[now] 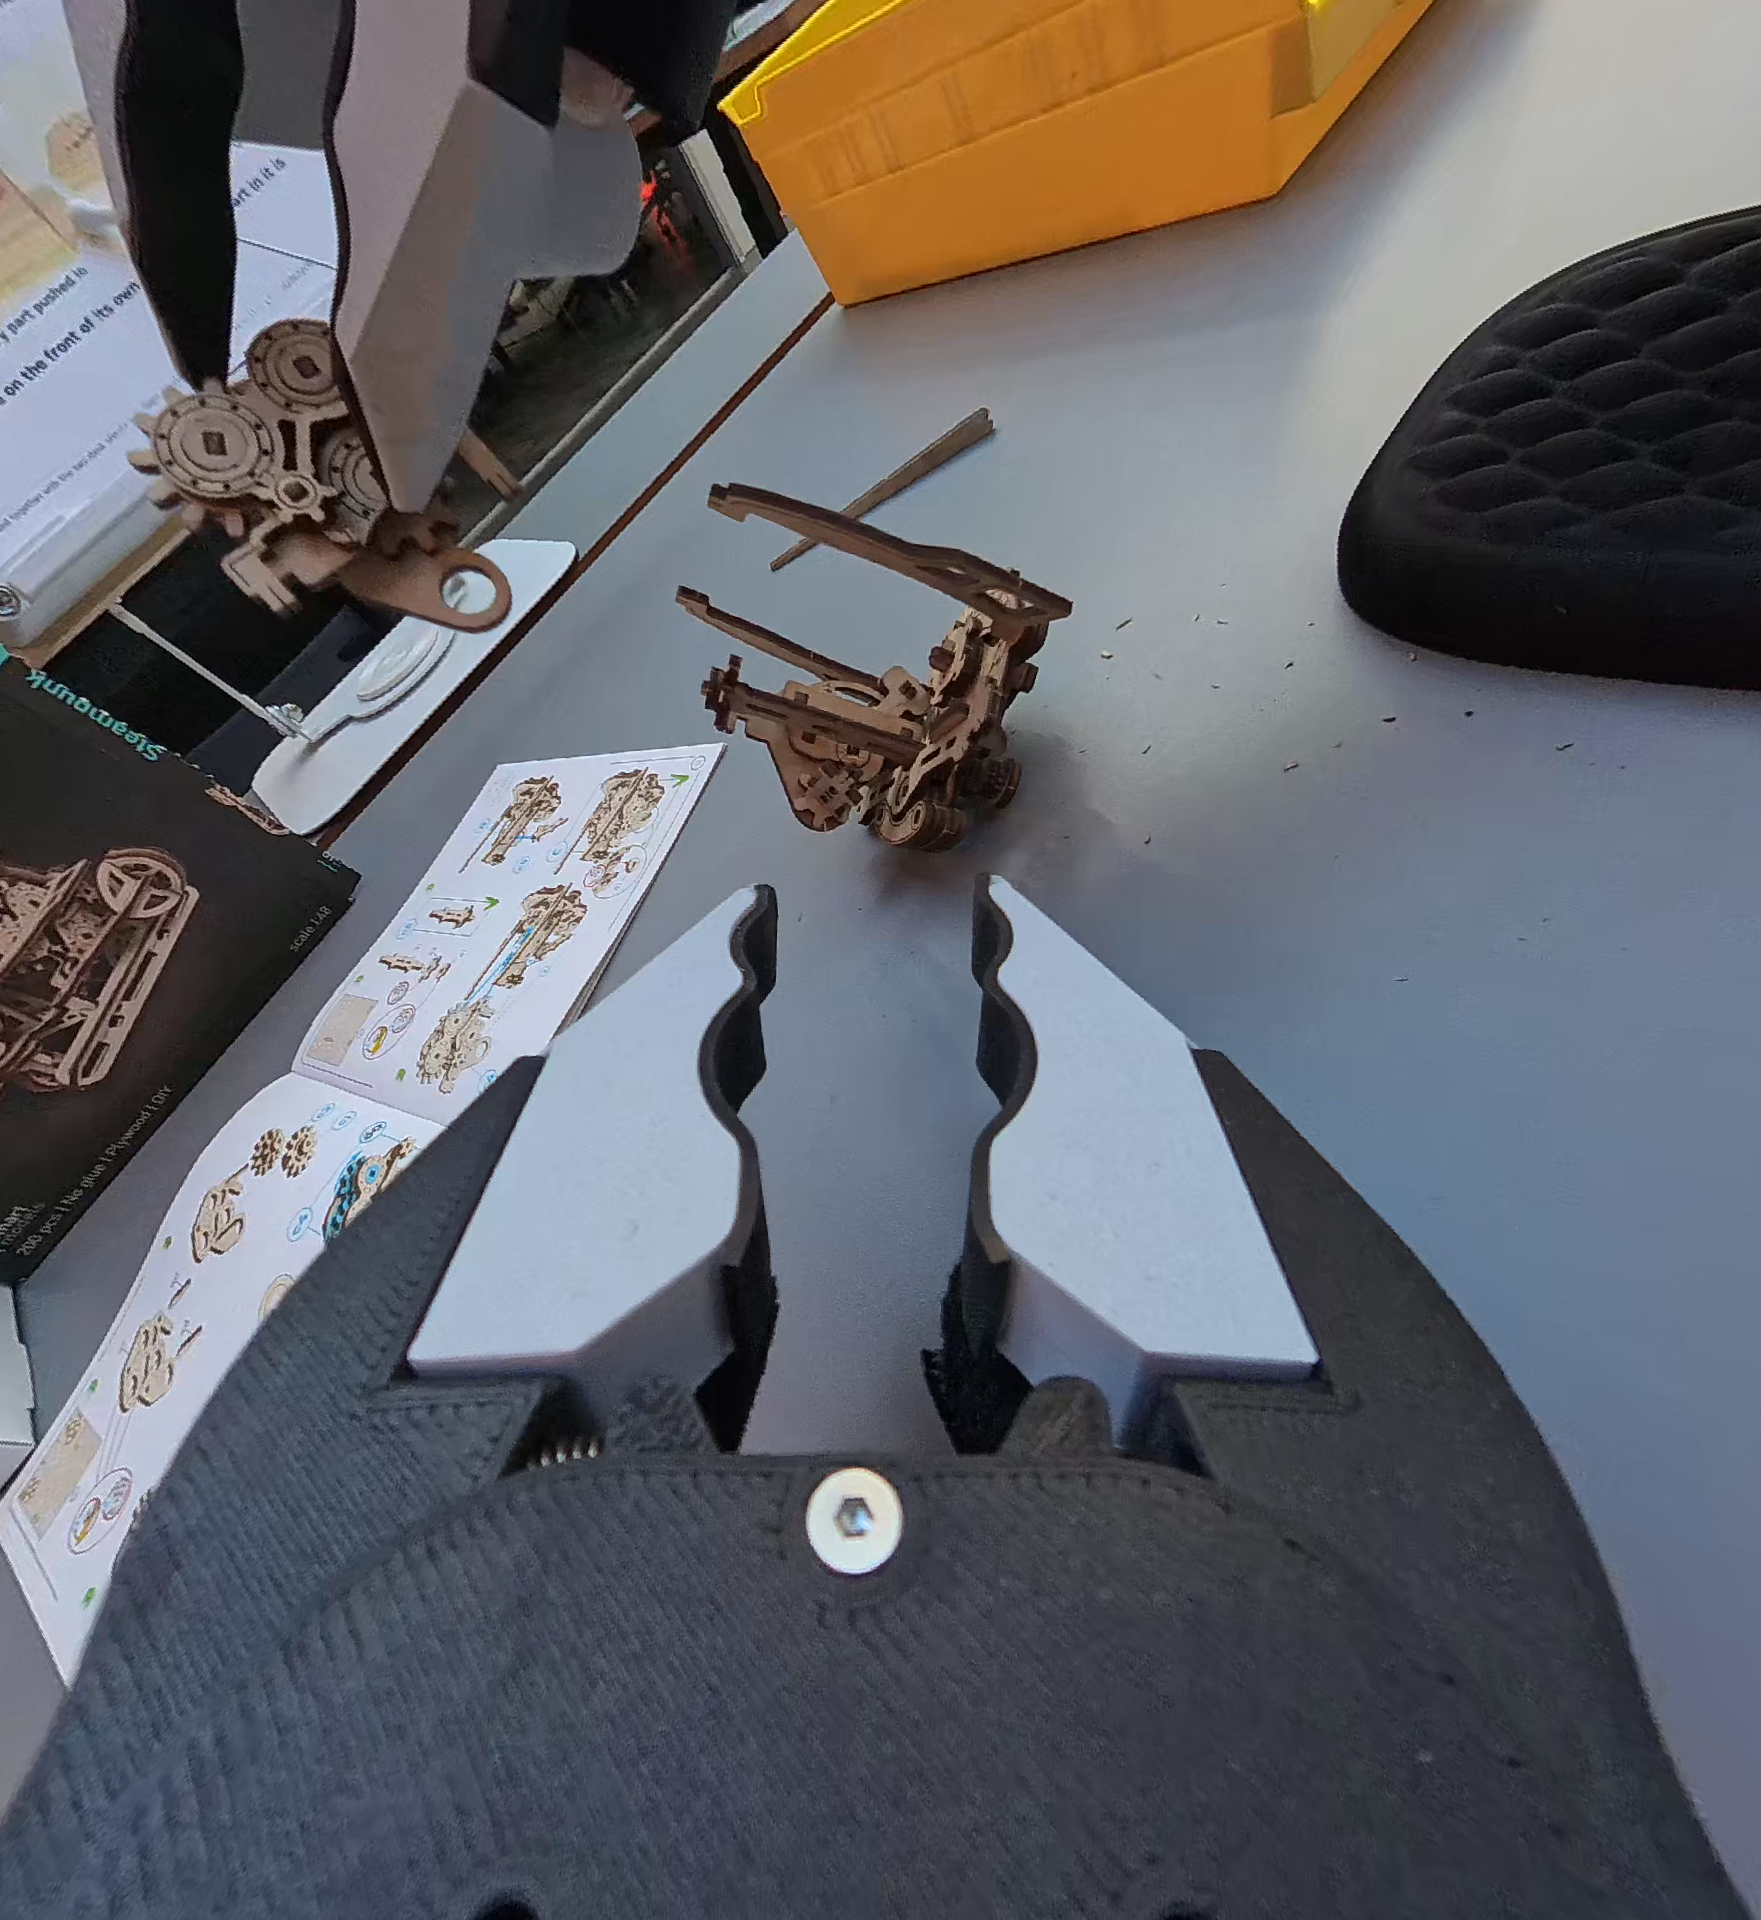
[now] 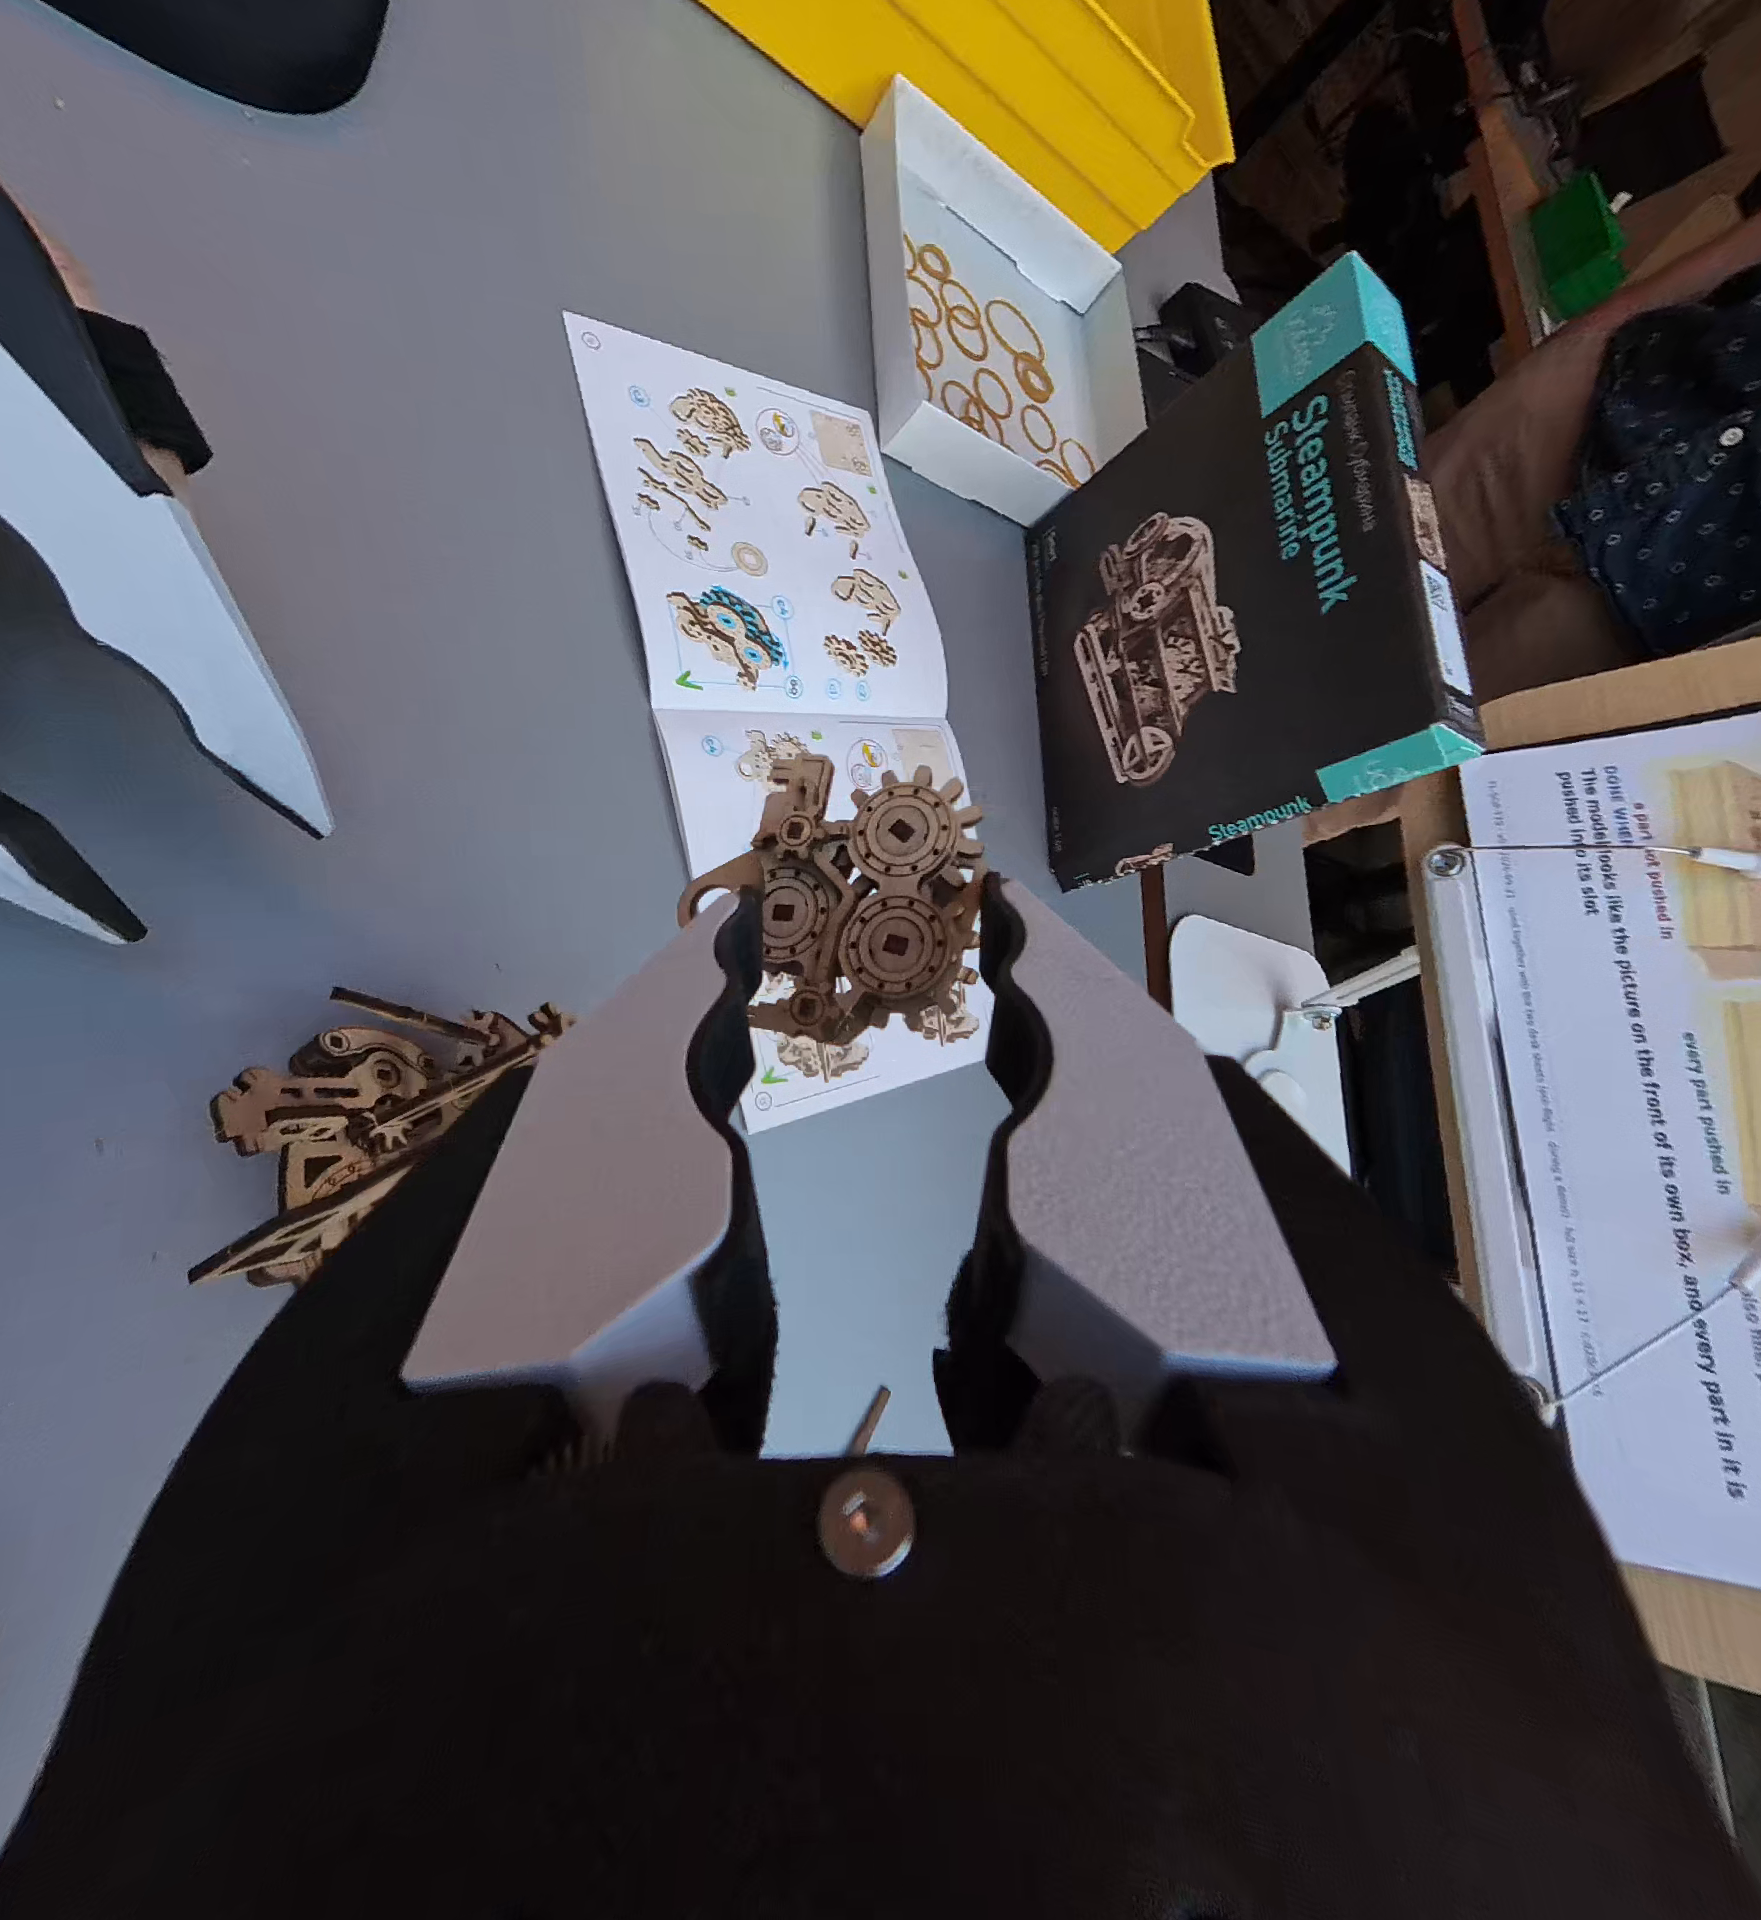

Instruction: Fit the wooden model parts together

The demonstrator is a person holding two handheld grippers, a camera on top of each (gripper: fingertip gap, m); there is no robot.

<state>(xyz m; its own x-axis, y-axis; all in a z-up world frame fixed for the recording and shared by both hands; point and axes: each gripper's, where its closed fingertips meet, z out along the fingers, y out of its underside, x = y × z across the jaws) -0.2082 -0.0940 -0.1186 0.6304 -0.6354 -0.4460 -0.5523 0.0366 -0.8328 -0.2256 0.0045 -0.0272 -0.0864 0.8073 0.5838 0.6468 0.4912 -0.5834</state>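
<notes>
My right gripper (image 2: 863, 902) is shut on a wooden gear assembly (image 2: 860, 904), several cogs on a frame, held in the air above the instruction sheet (image 2: 751, 520). In the left wrist view the same gear assembly (image 1: 284, 468) hangs at the upper left between the right gripper's fingers (image 1: 408, 312). A second wooden sub-assembly (image 1: 886, 717) with two long curved arms and small wheels lies on the grey table (image 1: 1271, 935); it also shows in the right wrist view (image 2: 356, 1122) at the left. My left gripper (image 1: 874, 904) is open and empty, just short of it.
A thin wooden strip (image 1: 886, 483) lies beyond the sub-assembly. A black kit box (image 2: 1250, 623), a white tray of rings (image 2: 990, 332), a yellow bin (image 1: 1042, 135), a black padded cushion (image 1: 1634, 436) and a clipped instruction card (image 2: 1665, 1143) surround the work area.
</notes>
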